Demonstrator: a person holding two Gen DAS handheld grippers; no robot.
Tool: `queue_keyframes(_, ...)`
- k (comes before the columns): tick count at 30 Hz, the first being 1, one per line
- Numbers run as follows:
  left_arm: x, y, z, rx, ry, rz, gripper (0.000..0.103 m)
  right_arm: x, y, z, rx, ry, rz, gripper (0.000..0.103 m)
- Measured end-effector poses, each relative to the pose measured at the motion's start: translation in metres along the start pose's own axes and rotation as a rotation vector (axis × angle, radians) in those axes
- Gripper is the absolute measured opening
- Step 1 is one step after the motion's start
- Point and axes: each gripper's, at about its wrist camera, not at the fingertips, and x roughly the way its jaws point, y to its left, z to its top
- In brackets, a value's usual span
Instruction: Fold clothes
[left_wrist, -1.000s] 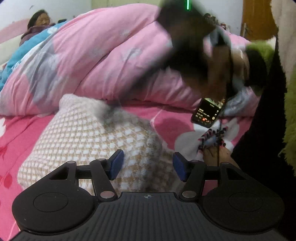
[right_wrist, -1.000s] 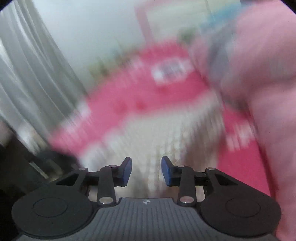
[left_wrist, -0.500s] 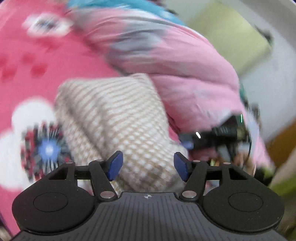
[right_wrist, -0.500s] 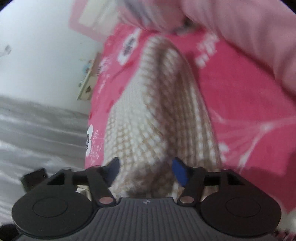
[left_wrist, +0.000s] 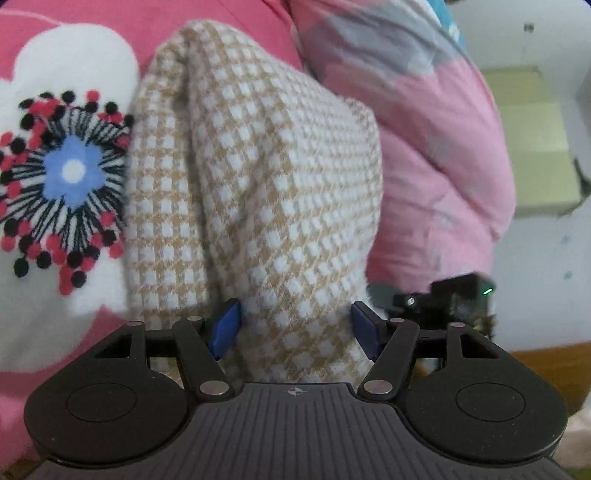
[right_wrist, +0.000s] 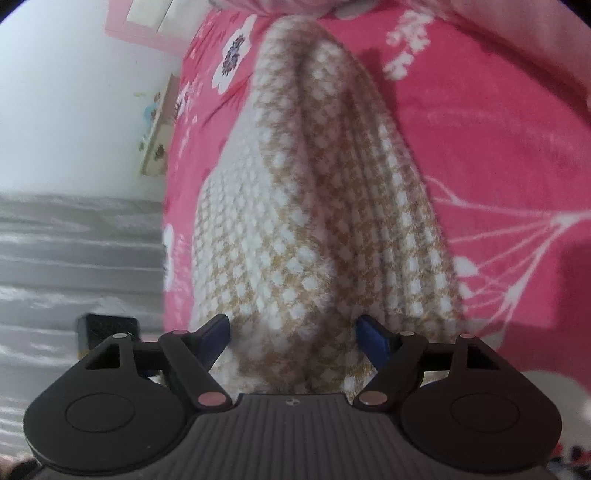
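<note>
A beige and white checked knit garment (left_wrist: 258, 184) lies in a long folded bundle on the pink flowered bed sheet (right_wrist: 480, 147). My left gripper (left_wrist: 294, 328) straddles the near end of the bundle, jaws wide, with the fabric bulging between the blue pads. The right wrist view shows the same garment (right_wrist: 325, 221) running away from me with a crease down its middle. My right gripper (right_wrist: 293, 336) is at its near end with the jaws opening, and the fabric sits between the pads, which do not pinch it.
A bunched pink quilt (left_wrist: 424, 147) lies against the garment's right side in the left wrist view. A black device with a green light (left_wrist: 461, 295) is below it. Grey curtain (right_wrist: 74, 240), white wall and a small dark box (right_wrist: 107, 325) are at the bed's left edge.
Both views have rolled and come lower and closer to the garment. My right jaws have spread from narrow to wide. My left gripper now has the garment's end between its jaws.
</note>
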Motion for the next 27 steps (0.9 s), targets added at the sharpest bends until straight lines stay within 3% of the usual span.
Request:
queue_keyframes(5, 0.003, 0.001, -0.004, -0.017, 0.003, 0.004, 0.063, -0.008, 0.041, -0.008, -0.21, -0.012, -0.084, 0.076)
queue_keyframes(9, 0.004, -0.001, -0.011, 0.012, -0.039, 0.0, 0.054, 0.009, 0.058, -0.018, -0.321, 0.027, -0.119, 0.066)
queue_keyframes(11, 0.0, 0.0, -0.012, 0.004, -0.051, -0.035, 0.051, 0.006, 0.066, -0.018, -0.327, 0.031, -0.094, 0.058)
queue_keyframes(13, -0.013, 0.0, -0.01, -0.011, -0.071, -0.101, 0.05, -0.003, 0.076, -0.018, -0.33, 0.03, -0.058, 0.057)
queue_keyframes(15, -0.028, -0.008, -0.012, 0.036, -0.107, -0.12, 0.05, -0.012, 0.088, -0.021, -0.372, 0.029, -0.041, 0.057)
queue_keyframes(21, -0.008, 0.002, -0.033, 0.115, -0.069, 0.079, 0.052, 0.013, 0.058, -0.042, -0.371, 0.086, -0.098, 0.057)
queue_keyframes(23, -0.005, 0.008, -0.037, 0.088, -0.083, 0.052, 0.057, 0.005, 0.06, -0.042, -0.389, 0.077, -0.111, 0.057)
queue_keyframes(27, -0.007, 0.0, -0.038, 0.141, -0.106, 0.078, 0.059, -0.038, 0.108, -0.043, -0.6, -0.09, -0.167, 0.057)
